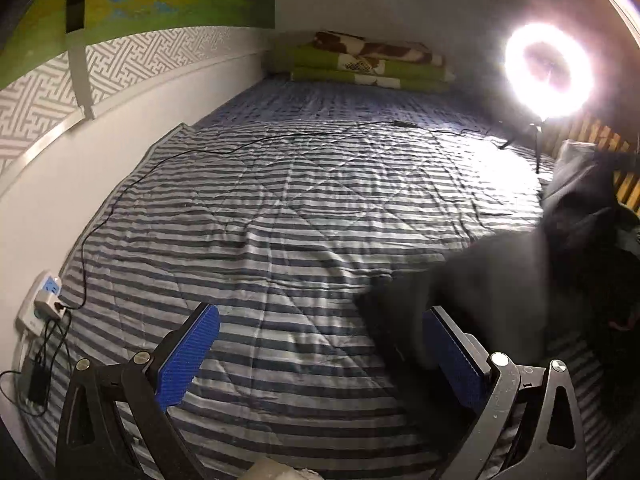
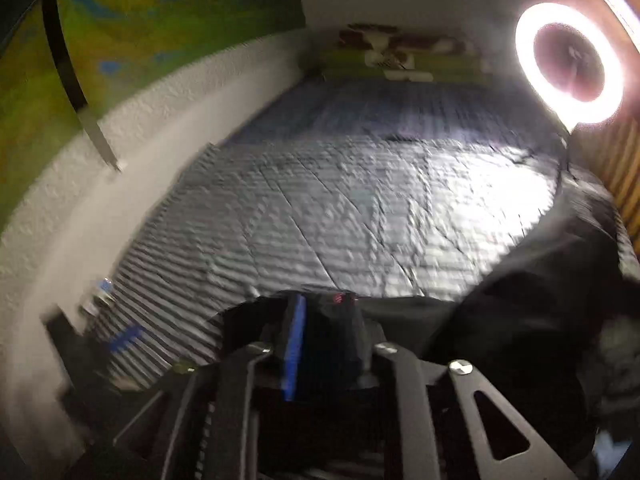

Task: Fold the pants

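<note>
Left gripper spread wide, nothing between the blue pads, over the striped quilt. Dark pants bunched at the right near side of the bed, blurred. Right gripper narrow, jaws seemingly pinching dark pants cloth; the view is smeared. Ring light far right.

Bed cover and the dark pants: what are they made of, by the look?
Striped bed cover: quilted woven fabric, probably cotton or a blend, matte; stitched diamond lines and soft puckers show. Dark pants: soft, limp cloth, matte black or charcoal, draping in folds; motion blur hides the weave, so knit or woven cannot be told.
</note>
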Demonstrator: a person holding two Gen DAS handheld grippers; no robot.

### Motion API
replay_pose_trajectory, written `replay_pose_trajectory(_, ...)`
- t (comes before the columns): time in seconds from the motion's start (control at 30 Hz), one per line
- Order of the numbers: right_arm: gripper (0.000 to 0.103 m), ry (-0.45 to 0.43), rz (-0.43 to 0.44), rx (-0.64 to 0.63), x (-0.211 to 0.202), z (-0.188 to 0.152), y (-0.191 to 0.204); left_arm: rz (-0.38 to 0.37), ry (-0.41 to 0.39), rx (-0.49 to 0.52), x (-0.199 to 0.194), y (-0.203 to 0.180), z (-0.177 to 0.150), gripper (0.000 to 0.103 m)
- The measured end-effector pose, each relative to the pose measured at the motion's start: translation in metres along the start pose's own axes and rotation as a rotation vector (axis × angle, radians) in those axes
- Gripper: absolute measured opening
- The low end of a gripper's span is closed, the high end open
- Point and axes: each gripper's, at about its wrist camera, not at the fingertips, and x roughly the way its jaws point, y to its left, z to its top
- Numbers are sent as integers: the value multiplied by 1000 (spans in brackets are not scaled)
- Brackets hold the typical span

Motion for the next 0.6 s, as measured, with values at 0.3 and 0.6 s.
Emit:
replay_pose_trajectory(0.3, 22, 2, -161, 172, -25, -89, -87, -116, 165, 171, 53, -92, -28, 103)
replay_pose_trajectory(0.6, 28, -15, -214, 255, -57, -131, -139, -47, 308, 272, 102, -137, -66, 103)
